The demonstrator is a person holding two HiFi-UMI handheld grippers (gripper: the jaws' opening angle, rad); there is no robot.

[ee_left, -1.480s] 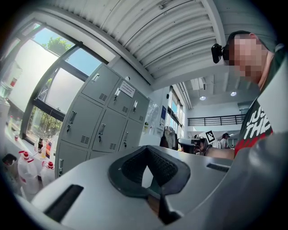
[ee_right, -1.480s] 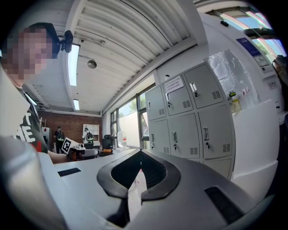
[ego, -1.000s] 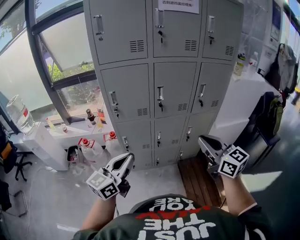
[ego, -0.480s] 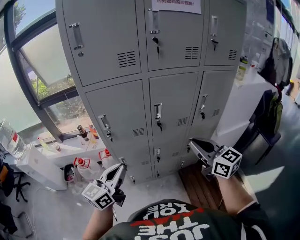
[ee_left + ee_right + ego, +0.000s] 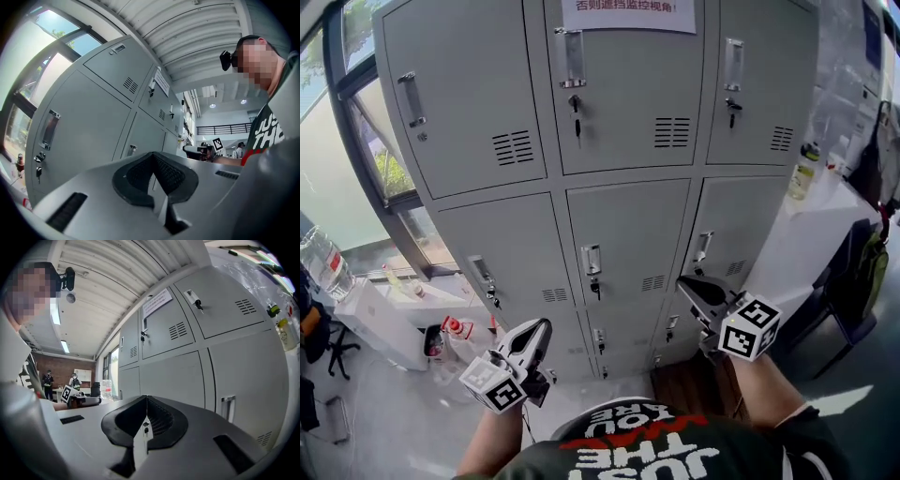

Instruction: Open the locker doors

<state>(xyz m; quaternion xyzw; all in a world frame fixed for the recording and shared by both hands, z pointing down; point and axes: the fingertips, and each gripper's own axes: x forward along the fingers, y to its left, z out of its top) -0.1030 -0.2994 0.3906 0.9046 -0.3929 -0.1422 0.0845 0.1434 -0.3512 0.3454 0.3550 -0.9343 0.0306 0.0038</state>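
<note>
Straight ahead of you, the grey sheet-steel locker bank (image 5: 628, 220) has every door in view closed. Your left gripper (image 5: 541, 326) and right gripper (image 5: 683, 282) hold nothing, jaws together. Expect light, rigid doors (slick metal); pinch the small chrome pull handle (image 5: 592, 260) on the middle one

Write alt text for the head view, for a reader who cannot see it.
A person stands before grey lockers with all visible doors shut. Each hand holds a shut gripper: the left gripper low, the right gripper just below a door handle.
</note>
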